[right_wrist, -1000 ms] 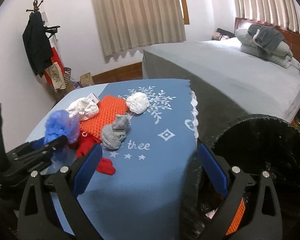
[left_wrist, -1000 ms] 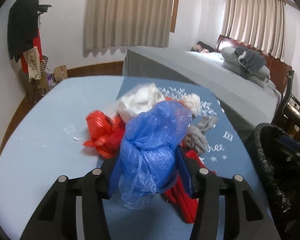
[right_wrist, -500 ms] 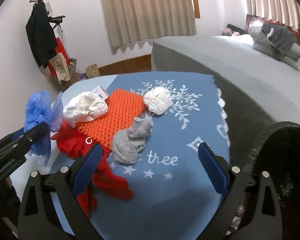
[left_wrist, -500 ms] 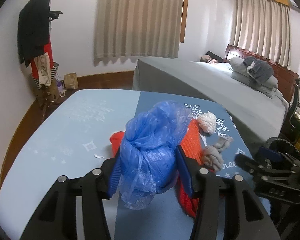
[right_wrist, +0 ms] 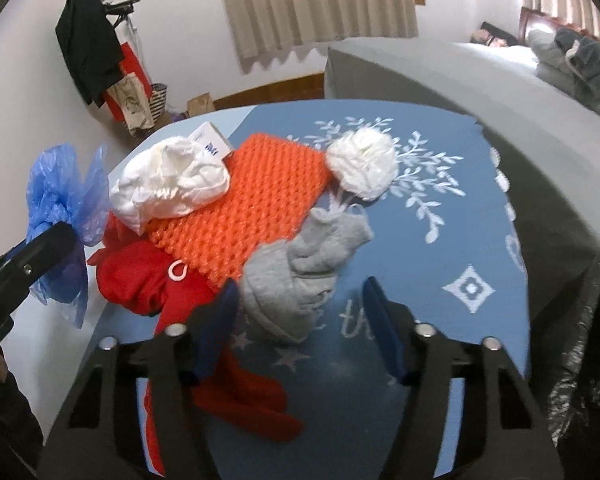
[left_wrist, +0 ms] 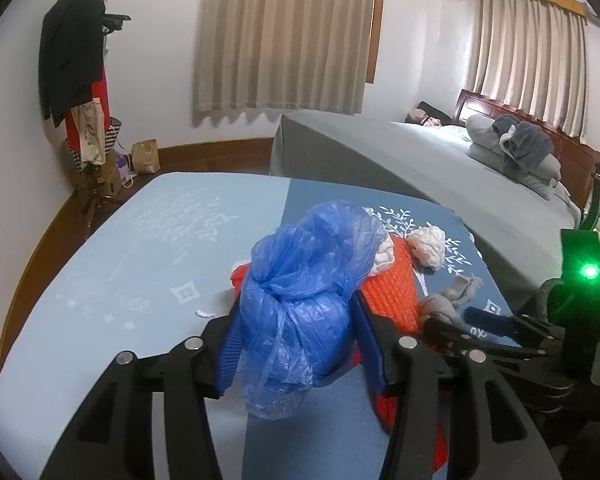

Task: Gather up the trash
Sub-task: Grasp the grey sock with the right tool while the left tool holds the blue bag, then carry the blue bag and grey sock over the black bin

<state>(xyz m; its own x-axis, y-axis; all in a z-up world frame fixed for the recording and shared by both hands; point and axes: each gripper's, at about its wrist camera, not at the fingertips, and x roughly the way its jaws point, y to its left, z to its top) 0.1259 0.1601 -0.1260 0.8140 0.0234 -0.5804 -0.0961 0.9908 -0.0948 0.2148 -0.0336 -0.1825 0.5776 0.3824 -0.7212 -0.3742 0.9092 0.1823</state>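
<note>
My left gripper point(left_wrist: 296, 332) is shut on a crumpled blue plastic bag point(left_wrist: 300, 280) and holds it above the table; the bag also shows in the right wrist view point(right_wrist: 60, 200). My right gripper point(right_wrist: 300, 320) is open, its jaws on either side of a grey sock bundle point(right_wrist: 300, 272), low over it. On the blue tablecloth point(right_wrist: 440, 220) lie an orange foam net point(right_wrist: 252, 208), a white crumpled bag point(right_wrist: 168, 184), a white paper ball point(right_wrist: 360, 164) and red cloth point(right_wrist: 140, 276).
A black bin liner point(right_wrist: 592, 320) is at the table's right edge. A small white box point(right_wrist: 210, 142) lies behind the white bag. A grey bed point(left_wrist: 420, 160) stands behind the table. A coat rack point(left_wrist: 76, 60) is at the far left wall.
My right gripper moved left and forward from the bin to the grey sock bundle and its jaws narrowed. My left gripper kept the blue bag and drew back a little.
</note>
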